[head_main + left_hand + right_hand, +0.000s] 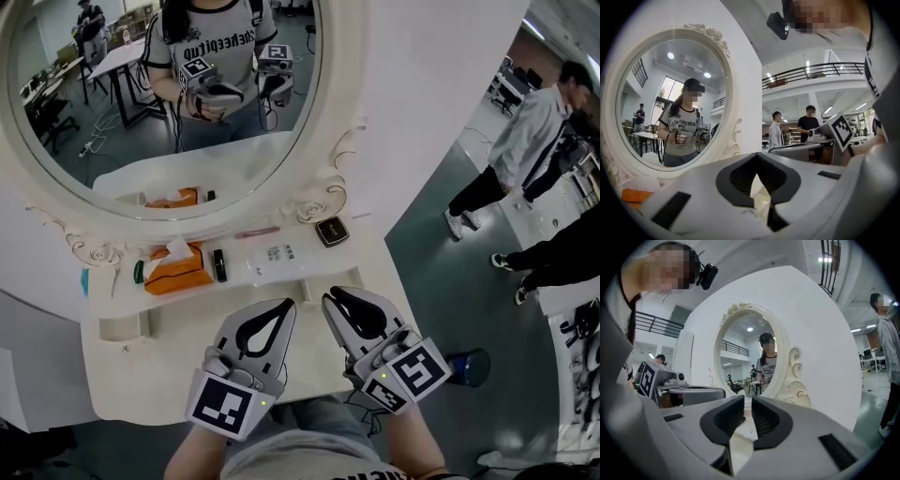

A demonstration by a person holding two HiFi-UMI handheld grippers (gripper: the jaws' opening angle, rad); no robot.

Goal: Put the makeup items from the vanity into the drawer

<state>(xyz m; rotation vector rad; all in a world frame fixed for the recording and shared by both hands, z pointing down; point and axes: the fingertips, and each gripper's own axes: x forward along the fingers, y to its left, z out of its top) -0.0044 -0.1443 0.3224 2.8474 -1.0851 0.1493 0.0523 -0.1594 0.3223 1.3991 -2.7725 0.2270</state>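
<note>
Ceiling lamps (pixel 828 259) give bright, even light. Both gripper views bulge toward dark corners; the left gripper (pixel 757 159) looms soft.

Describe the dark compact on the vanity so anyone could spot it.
Under the oval mirror, follow the vanity shelf to its right end. The compact is the only dark square; the white tube and orange tissue pack lie left of it.

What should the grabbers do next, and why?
Probably ease the right gripper forward to the white tube. It and the left gripper hover empty over the vanity top, its jaws slightly apart, and the tube lies just ahead. No open drawer shows, so that may come first.
</note>
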